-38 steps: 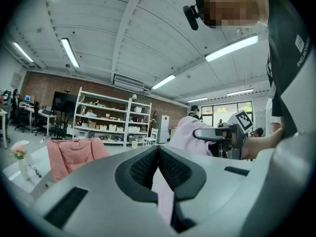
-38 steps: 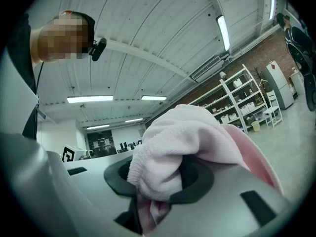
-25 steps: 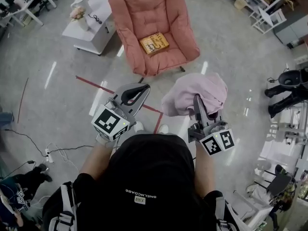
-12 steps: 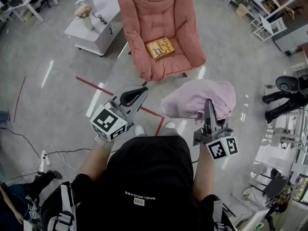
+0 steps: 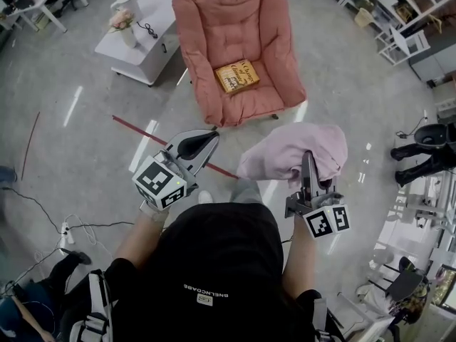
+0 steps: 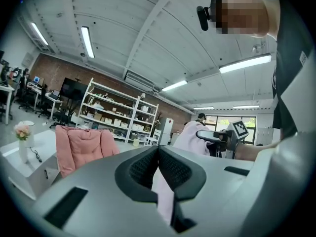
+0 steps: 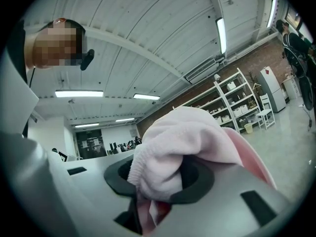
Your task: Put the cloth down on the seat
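The right gripper (image 5: 308,159) is clenched on the cloth (image 5: 292,148). In the right gripper view (image 7: 160,179) the pink cloth (image 7: 182,142) bulges up between the jaws and spills over them. From the head view it hangs in a loose bundle above bare floor (image 5: 92,141), short of the front edge of the seat (image 5: 249,100) and off towards its right corner.

The left gripper (image 5: 206,140) is clenched on nothing, with the pads meeting at the tip in its own view (image 6: 158,149). It hovers just left of the cloth, not touching it.

A book (image 5: 237,76) lies in the middle of the seat. Bare cushion is left in front of it and along both sides, up to the raised arms of the chair (image 5: 228,20).

A strip of open floor crossed by a red line (image 5: 139,128) separates the grippers from the seat's front edge. A white bench (image 5: 153,20) stands near the chair's left arm. The floor to the right of the chair is open as far as the shelving (image 5: 388,20).
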`<state>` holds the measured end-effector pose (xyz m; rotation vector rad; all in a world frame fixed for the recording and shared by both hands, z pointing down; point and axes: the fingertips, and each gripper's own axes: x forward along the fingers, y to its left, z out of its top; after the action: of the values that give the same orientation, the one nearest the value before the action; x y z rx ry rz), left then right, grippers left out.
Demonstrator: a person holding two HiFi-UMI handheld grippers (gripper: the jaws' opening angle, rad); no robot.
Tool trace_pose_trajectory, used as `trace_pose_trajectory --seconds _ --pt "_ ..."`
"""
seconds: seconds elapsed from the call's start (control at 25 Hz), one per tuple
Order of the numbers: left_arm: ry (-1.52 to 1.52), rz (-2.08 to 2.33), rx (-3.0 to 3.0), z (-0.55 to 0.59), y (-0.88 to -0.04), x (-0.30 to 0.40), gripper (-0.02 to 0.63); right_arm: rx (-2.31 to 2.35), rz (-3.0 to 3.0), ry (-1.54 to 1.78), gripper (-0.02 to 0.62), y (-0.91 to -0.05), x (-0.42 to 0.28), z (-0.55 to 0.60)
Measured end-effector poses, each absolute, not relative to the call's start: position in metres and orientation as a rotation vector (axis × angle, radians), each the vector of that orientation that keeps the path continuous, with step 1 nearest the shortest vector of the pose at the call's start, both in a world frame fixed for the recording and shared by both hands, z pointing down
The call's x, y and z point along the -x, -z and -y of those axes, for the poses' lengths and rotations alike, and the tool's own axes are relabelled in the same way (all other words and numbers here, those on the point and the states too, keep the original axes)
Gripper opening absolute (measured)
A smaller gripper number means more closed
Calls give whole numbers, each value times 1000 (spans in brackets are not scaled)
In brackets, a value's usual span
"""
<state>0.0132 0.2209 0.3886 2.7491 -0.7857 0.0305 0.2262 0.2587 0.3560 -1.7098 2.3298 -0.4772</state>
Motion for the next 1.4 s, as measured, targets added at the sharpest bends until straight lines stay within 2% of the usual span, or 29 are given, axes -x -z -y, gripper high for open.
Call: trace_pose_trajectory --seconds 0.96,1.4 --pt "-113 1042 -2697 -63 -395 -150 14 1453 -2445 559 152 -374 -371 -64" --pt "-161 1215 -2624 -33 -403 -179 14 1301 -2537 641 152 -392 -396 -12"
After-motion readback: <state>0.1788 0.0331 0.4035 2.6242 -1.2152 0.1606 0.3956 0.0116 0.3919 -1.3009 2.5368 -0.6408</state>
